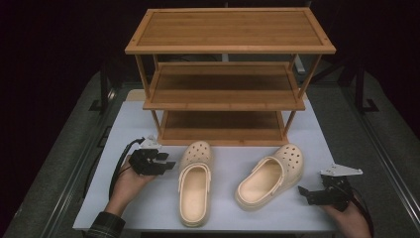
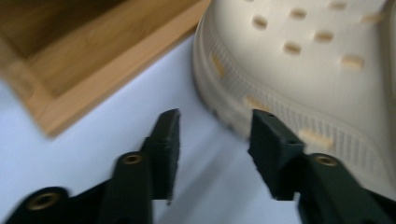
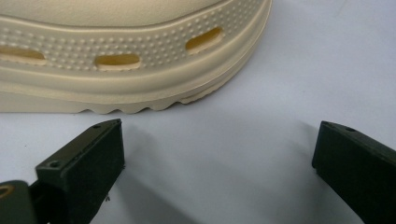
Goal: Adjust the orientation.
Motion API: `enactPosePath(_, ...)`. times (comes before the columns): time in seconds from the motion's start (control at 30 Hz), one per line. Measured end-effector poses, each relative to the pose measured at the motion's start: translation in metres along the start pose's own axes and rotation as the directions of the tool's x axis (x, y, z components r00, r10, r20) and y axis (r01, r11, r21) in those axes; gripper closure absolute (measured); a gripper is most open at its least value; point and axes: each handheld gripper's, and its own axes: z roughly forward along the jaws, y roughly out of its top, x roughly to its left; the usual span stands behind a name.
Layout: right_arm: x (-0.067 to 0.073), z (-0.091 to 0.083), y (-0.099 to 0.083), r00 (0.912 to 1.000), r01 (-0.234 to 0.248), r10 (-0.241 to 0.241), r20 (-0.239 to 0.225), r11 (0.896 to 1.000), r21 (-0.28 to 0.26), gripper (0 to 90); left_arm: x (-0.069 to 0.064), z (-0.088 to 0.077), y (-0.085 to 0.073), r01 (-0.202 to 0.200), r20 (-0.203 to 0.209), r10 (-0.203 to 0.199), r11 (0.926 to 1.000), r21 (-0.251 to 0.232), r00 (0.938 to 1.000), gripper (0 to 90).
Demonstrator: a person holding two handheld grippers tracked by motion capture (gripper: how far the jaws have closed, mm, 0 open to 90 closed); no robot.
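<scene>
Left claw [image 1: 166, 162] is sitting on the white counter [image 1: 223, 208], jaws parted with nothing between them. In the left gripper view the left claw [image 2: 215, 135] is aiming at the toe of the left clog [image 2: 317, 70]; one fingertip [image 2: 273, 140] is lying right up against the sole edge (frame is blurred, so I cannot tell whether it is touching). The other fingertip is hanging over bare counter.

Right claw [image 1: 303, 191] is also resting low over the counter, jaws standing wide apart and gripping nothing. The right gripper view is showing the right claw [image 3: 217, 154] pointed at the ribbed sole of the right clog [image 3: 116, 56], close to it but apart, with a strip of counter [image 3: 224, 177] showing between.

Both clogs are lying sole-down on the counter, openings up, toes facing the rack. Left clog [image 1: 194, 181] is lying just beside the left claw, roughly straight. Right clog [image 1: 271, 174] is lying angled, toe swung toward the right, near the right claw.

Beyond them a three-tier wooden shoe rack [image 1: 228, 74] is standing at the far side of the counter (all shelves bare), its bottom shelf frame [image 2: 93, 65] showing near the left clog's toe. A hand [image 1: 130, 183] with a plaid sleeve [image 1: 106, 227] is holding the left claw's body, with a black cable [image 1: 119, 161] looping behind it.
</scene>
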Motion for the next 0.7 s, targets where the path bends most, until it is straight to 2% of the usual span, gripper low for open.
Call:
enactPosePath(0.13,0.000,0.000,0.000,1.0000,0.000,0.000,0.000,1.000,0.001,1.9,0.002,-0.007,-0.013,0.004,-0.016,-0.004,0.9998,0.017,0.9999,36.6)
enactPosePath(0.27,0.000,0.000,0.000,1.0000,-0.001,0.001,-0.001,1.000,0.000,1.9,0.003,-0.015,-0.024,0.032,-0.026,-0.031,0.9995,0.010,0.9992,27.2)
enactPosePath(0.37,0.000,0.000,0.000,1.0000,-0.001,0.001,-0.001,1.000,0.000,1.9,0.002,-0.018,-0.033,0.037,-0.040,-0.036,0.9991,0.022,0.9985,19.0)
enactPosePath(0.6,0.000,0.000,0.000,1.0000,0.000,0.000,0.000,1.000,0.000,1.9,-0.004,-0.027,-0.050,0.036,-0.060,-0.035,0.9991,0.022,0.9976,14.2)
enactPosePath(0.7,0.000,0.000,0.000,1.0000,0.002,-0.002,0.001,1.000,0.003,1.9,-0.008,-0.030,-0.063,0.052,-0.059,-0.049,0.9980,0.038,0.9971,8.0)
